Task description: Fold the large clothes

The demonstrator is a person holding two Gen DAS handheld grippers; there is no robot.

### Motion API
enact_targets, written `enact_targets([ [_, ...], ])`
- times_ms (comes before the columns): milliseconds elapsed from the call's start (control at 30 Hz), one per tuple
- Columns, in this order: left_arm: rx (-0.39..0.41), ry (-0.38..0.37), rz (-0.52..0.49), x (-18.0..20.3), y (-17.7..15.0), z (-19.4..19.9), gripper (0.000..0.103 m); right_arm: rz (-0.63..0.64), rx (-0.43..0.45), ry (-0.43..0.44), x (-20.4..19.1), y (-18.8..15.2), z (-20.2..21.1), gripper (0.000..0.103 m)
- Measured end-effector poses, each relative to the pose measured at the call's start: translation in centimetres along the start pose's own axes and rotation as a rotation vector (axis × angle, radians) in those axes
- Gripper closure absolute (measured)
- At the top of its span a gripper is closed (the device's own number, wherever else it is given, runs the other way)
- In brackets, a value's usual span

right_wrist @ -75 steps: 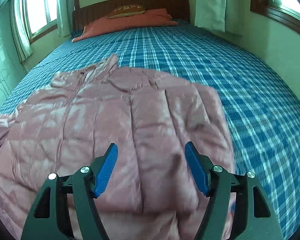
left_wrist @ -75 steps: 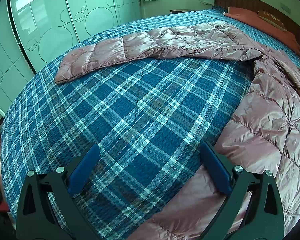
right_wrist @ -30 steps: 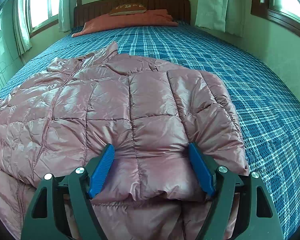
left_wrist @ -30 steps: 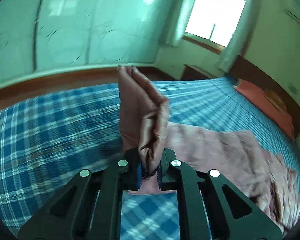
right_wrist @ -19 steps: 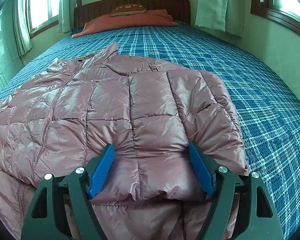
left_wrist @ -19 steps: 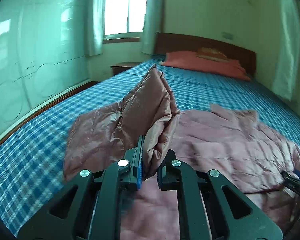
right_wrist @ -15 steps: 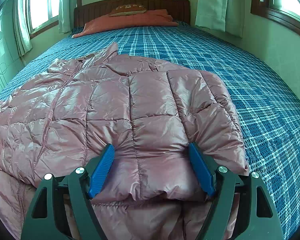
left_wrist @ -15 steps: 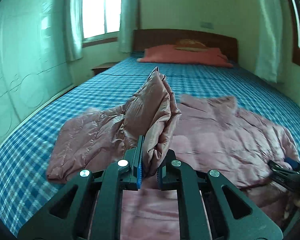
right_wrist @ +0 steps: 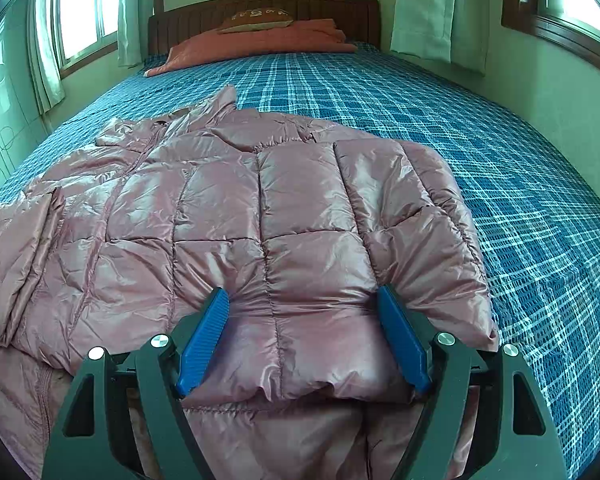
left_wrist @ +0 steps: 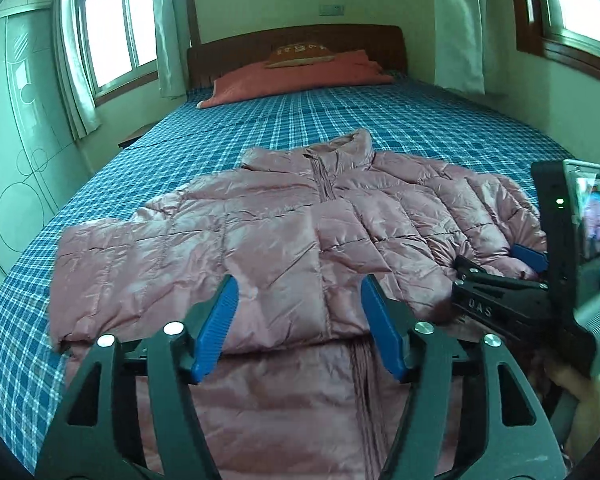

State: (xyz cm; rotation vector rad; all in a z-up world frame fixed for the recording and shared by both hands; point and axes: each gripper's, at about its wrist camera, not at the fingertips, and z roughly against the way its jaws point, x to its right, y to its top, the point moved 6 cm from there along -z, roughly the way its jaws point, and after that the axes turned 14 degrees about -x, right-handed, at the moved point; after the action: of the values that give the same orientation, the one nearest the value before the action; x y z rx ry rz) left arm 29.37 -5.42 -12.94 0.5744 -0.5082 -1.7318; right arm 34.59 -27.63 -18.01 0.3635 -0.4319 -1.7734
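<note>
Both tools hang over the near end of the pink puffer jacket (left_wrist: 284, 232), which lies front-up on the blue plaid bed (right_wrist: 420, 96), and neither is gripping anything: the left gripper (left_wrist: 300, 324) has its 2 blue fingers (left_wrist: 216, 328) spread wide above the left sleeve (left_wrist: 188, 264), folded across the chest, and the right gripper (right_wrist: 302, 336) is just as wide apart, its fingers straddling the folded right sleeve (right_wrist: 340, 216) with the quilting bulging between them. The jacket's long axis runs from the hem at the cameras up to the collar (left_wrist: 340, 152), which points at the headboard (left_wrist: 300, 44) and the orange pillow (right_wrist: 260, 44). Expect a light, puffy, slick thing (that shiny shell will slide on itself, and trapped air will push folds back open). My read: pinch a thick bite at the 2 hem corners, through both layers, rather than skating on the smooth panels. The zipper (left_wrist: 324, 184) marks the centre line nicely.
</note>
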Motion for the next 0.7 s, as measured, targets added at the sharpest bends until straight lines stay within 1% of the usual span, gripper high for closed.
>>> enact_targets([
  [67, 0.012, -0.013, 0.026, -1.5, -0.7, 1.4, 0.035, 0.003, -0.010, -0.003, 0.0, 0.2, 0.0, 0.028],
  [100, 0.014, -0.007, 0.034, -2.1, -0.6, 1.8, 0.034, 0.006, -0.017, -0.006, 0.0, 0.3, 0.1, 0.028],
  [167, 0.019, 0.018, 0.053, -4.1, -1.2, 2.5, 0.034, 0.012, -0.020, -0.017, -0.2, 0.6, 0.8, 0.028],
  [233, 0.019, 0.058, 0.092, -7.1, -1.9, 3.1, 0.033, 0.011, -0.001, -0.001, -1.0, 0.8, 2.1, 0.028],
  [333, 0.018, 0.123, 0.157, -11.6, -2.9, 3.4, 0.030, 0.024, 0.028, 0.074, -3.6, 1.0, 4.3, 0.028],
  [400, 0.003, 0.173, 0.203, -14.7, -3.5, 3.1, 0.030, 0.051, 0.026, 0.142, -6.3, 1.2, 5.4, 0.028],
  [467, -0.016, 0.198, 0.254, -17.2, -4.2, 2.7, 0.030, 0.088, 0.011, 0.211, -9.5, 1.3, 5.9, 0.028],
  [500, -0.027, 0.209, 0.292, -18.8, -4.8, 2.4, 0.030, 0.099, 0.002, 0.234, -10.7, 1.3, 5.9, 0.028],
  [567, -0.042, 0.224, 0.328, -20.7, -5.4, 2.1, 0.030, 0.108, -0.033, 0.283, -13.2, 1.4, 5.3, 0.028],
  [700, -0.056, 0.242, 0.344, -22.9, -6.5, 2.2, 0.029, 0.105, -0.103, 0.320, -16.1, 1.1, 3.0, 0.028],
])
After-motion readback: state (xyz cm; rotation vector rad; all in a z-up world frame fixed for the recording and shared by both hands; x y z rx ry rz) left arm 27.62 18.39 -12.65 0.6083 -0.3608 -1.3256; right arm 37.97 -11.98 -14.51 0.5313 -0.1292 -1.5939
